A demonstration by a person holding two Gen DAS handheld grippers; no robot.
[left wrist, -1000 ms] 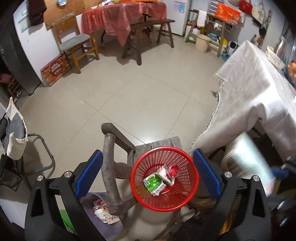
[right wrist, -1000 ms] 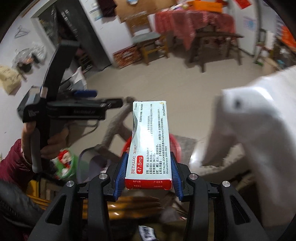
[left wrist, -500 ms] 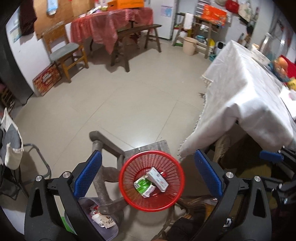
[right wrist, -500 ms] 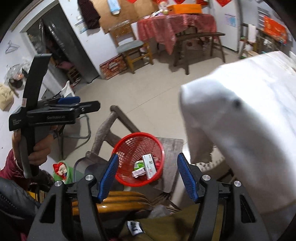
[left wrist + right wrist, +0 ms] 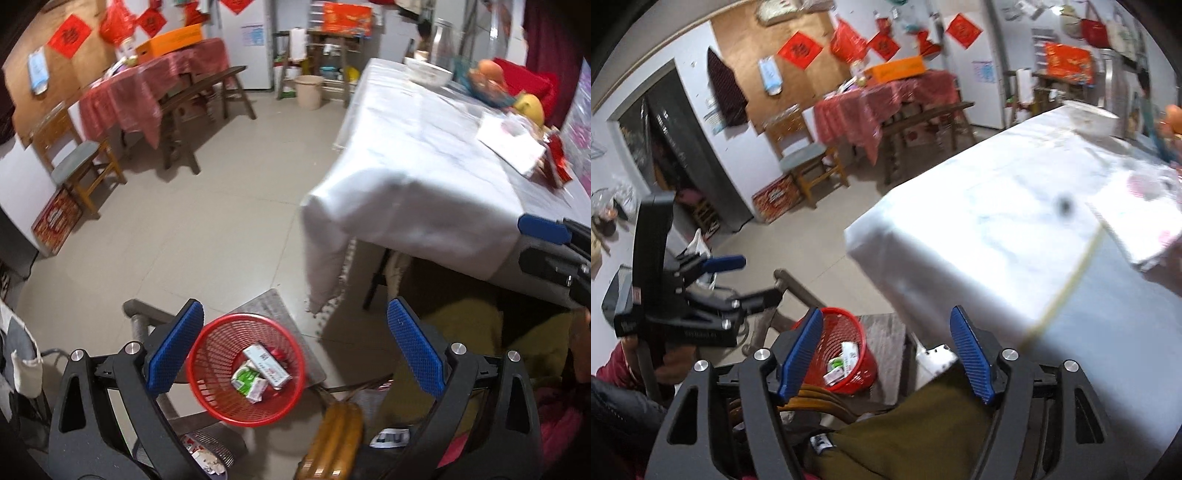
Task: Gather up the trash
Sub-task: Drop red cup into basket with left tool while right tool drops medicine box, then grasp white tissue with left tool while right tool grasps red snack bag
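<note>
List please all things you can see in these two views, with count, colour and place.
basket: one, red, on a low stool beside the white table
small boxes: at least two, white and green, inside the basket
table: one, white cloth, at right
far table: one, red cloth, by the back wall
wooden chair: one, grey seat, near the far table
bucket: one, beige, on the floor at back
left hand-held gripper: blue pads, open, empty
right hand-held gripper: blue pads, jaws opening, empty
</note>
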